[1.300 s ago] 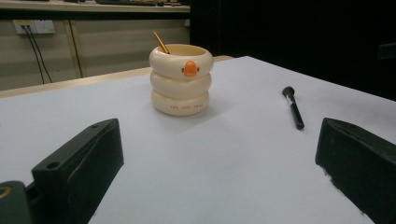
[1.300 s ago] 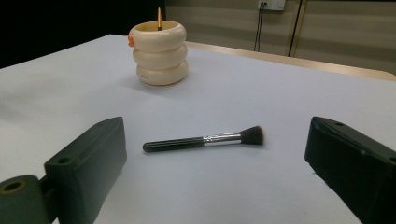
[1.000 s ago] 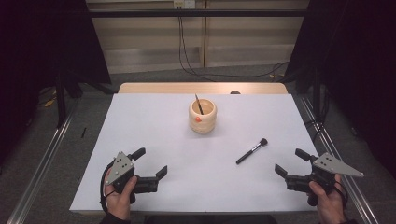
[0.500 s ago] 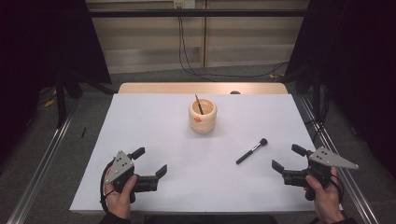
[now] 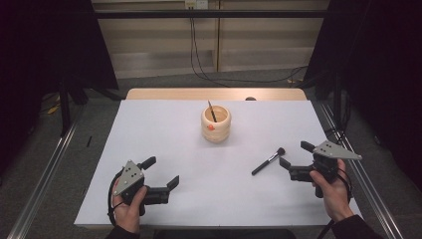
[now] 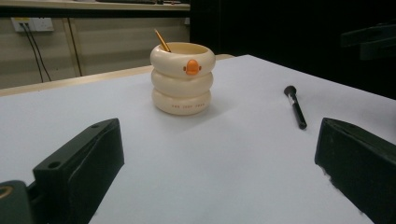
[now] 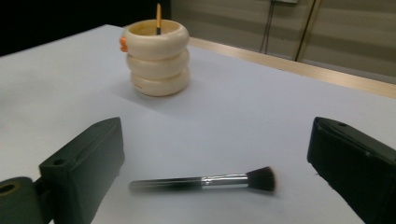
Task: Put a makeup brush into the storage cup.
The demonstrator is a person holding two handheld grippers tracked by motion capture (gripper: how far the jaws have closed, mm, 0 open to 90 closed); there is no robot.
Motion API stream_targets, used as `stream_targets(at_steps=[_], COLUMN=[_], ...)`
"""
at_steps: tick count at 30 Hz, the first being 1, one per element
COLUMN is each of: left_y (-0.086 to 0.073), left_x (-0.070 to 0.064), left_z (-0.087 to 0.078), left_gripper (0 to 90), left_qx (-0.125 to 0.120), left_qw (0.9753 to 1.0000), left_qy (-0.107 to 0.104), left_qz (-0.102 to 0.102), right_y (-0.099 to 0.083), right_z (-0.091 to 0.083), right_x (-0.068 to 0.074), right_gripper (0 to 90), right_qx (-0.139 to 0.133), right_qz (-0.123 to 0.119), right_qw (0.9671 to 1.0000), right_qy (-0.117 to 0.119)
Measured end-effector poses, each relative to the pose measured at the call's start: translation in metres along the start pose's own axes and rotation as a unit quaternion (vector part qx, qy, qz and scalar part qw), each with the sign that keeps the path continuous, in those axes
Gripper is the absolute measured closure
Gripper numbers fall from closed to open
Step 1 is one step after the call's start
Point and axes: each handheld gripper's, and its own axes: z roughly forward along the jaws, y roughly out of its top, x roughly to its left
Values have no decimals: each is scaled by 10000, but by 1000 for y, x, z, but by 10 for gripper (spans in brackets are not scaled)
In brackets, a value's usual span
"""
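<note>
A cream ringed cup [image 5: 216,123] [image 6: 182,77] [image 7: 157,56] with an orange beak stands upright mid-table, a thin stick leaning inside it. A black makeup brush [image 5: 267,161] [image 6: 295,106] [image 7: 204,181] lies flat on the white sheet, right of centre. My right gripper [image 5: 295,158] [image 7: 219,175] is open just right of the brush, which lies between its jaws, untouched. At the front left my left gripper [image 5: 160,172] [image 6: 219,163] is open with nothing between its jaws, facing the cup.
A white sheet [image 5: 164,134] covers the table. A bare wooden strip [image 5: 164,93] runs along the far edge. Metal rails [image 5: 50,164] flank both sides, and cables hang down the back wall.
My right gripper has moved left and forward toward the brush, so the brush now lies between its jaws. The left gripper has barely shifted.
</note>
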Motion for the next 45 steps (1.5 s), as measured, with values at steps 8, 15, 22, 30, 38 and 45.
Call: stream_targets(at_steps=[8, 15, 22, 30, 38, 45], left_y=[0, 0, 0, 0, -1, -1], left_x=[0, 0, 0, 0, 1, 0], left_z=[0, 0, 0, 1, 1, 3], left_gripper=[12, 11, 12, 12, 12, 13], left_qx=[24, 42, 60, 78, 84, 107], left_qw=[10000, 10000, 9999, 9999, 10000, 9999], left_qy=[-10, -11, 4, 12, 28, -16], left_qz=[31, 58, 97, 69, 40, 77], right_y=[12, 22, 31, 40, 40, 46], right_z=[15, 24, 31, 38, 42, 52], right_x=[-3, -8, -12, -15, -19, -22], right_gripper=[64, 82, 103, 79, 57, 70], right_qx=[-29, -102, -280, -352, -17, 475], right_qz=[-51, -46, -58, -28, 33, 199], right_qw=[9999, 9999, 9996, 9994, 10000, 9987], right_qy=[-91, -85, -43, 26, -21, -20])
